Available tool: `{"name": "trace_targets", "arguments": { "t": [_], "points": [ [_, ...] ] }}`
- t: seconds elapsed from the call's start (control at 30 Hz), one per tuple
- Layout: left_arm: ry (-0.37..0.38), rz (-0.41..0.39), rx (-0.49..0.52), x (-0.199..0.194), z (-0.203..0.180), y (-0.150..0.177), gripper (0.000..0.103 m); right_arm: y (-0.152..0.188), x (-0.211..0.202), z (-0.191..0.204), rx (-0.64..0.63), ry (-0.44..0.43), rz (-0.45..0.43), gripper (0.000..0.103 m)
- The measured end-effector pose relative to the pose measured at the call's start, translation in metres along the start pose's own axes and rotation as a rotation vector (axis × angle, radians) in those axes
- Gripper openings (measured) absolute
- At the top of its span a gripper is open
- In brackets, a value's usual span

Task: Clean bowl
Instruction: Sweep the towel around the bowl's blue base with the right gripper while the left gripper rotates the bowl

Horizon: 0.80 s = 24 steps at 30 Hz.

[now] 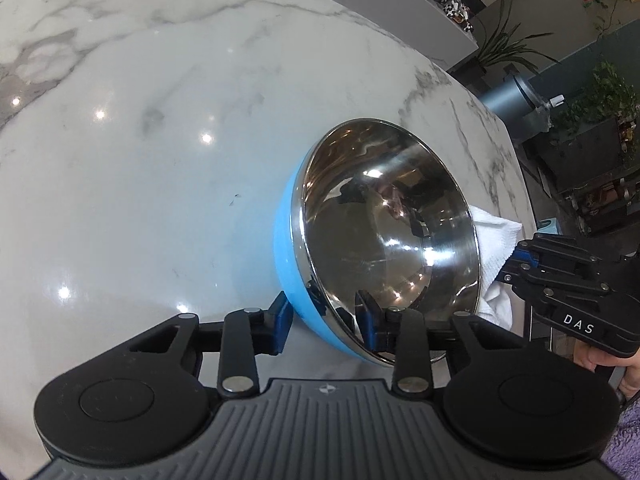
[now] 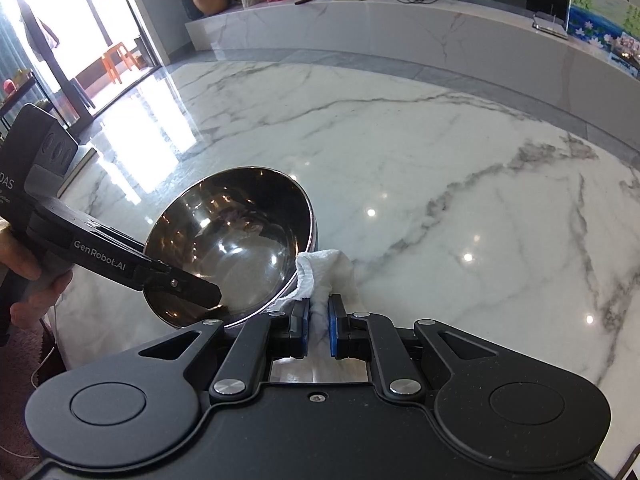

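Observation:
A steel bowl (image 1: 388, 236) with a blue outer shell is tipped up on its side over the marble table (image 1: 140, 160). My left gripper (image 1: 324, 320) is shut on the bowl's rim, one finger outside on the blue shell, one inside. In the right wrist view the same bowl (image 2: 236, 240) opens toward me, with the left gripper (image 2: 200, 290) reaching in from the left. My right gripper (image 2: 319, 320) is shut on a white cloth (image 2: 326, 270) that touches the bowl's right rim. From the left wrist view, the cloth (image 1: 494, 240) shows behind the bowl, by the right gripper (image 1: 516, 260).
The marble table (image 2: 460, 184) stretches far and right. A hand (image 2: 32, 280) holds the left gripper's handle. A low marble counter (image 2: 400, 28) with small items runs along the back. Potted plants (image 1: 600, 96) and a grey cylinder (image 1: 508, 96) stand past the table's edge.

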<state>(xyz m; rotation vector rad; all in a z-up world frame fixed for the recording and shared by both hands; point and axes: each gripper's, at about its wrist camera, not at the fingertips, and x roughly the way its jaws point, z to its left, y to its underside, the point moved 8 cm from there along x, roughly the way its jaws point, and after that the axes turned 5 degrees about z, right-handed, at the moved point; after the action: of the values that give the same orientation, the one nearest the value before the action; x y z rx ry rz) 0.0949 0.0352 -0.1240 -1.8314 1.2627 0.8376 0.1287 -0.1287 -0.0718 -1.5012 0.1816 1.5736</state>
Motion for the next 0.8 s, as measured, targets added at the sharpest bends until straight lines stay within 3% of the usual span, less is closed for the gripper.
{"name": "trace_targets", "arguments": {
  "t": [0.07, 0.27, 0.43, 0.8],
  "points": [
    [-0.015, -0.006, 0.028, -0.002, -0.001, -0.001, 0.024, -0.001, -0.001, -0.001, -0.003, 0.006, -0.001, 0.009],
    [-0.049, -0.016, 0.095, -0.011, -0.002, -0.004, 0.020, -0.007, -0.005, -0.006, 0.012, 0.001, -0.026, 0.009],
    [-0.058, -0.018, 0.139, -0.017, 0.000, -0.003, 0.019, -0.012, -0.011, -0.007, 0.060, -0.078, -0.076, 0.009],
    [-0.095, -0.047, 0.171, -0.022, 0.003, -0.005, 0.021, 0.000, 0.001, -0.005, 0.121, -0.133, -0.064, 0.009]
  ]
}}
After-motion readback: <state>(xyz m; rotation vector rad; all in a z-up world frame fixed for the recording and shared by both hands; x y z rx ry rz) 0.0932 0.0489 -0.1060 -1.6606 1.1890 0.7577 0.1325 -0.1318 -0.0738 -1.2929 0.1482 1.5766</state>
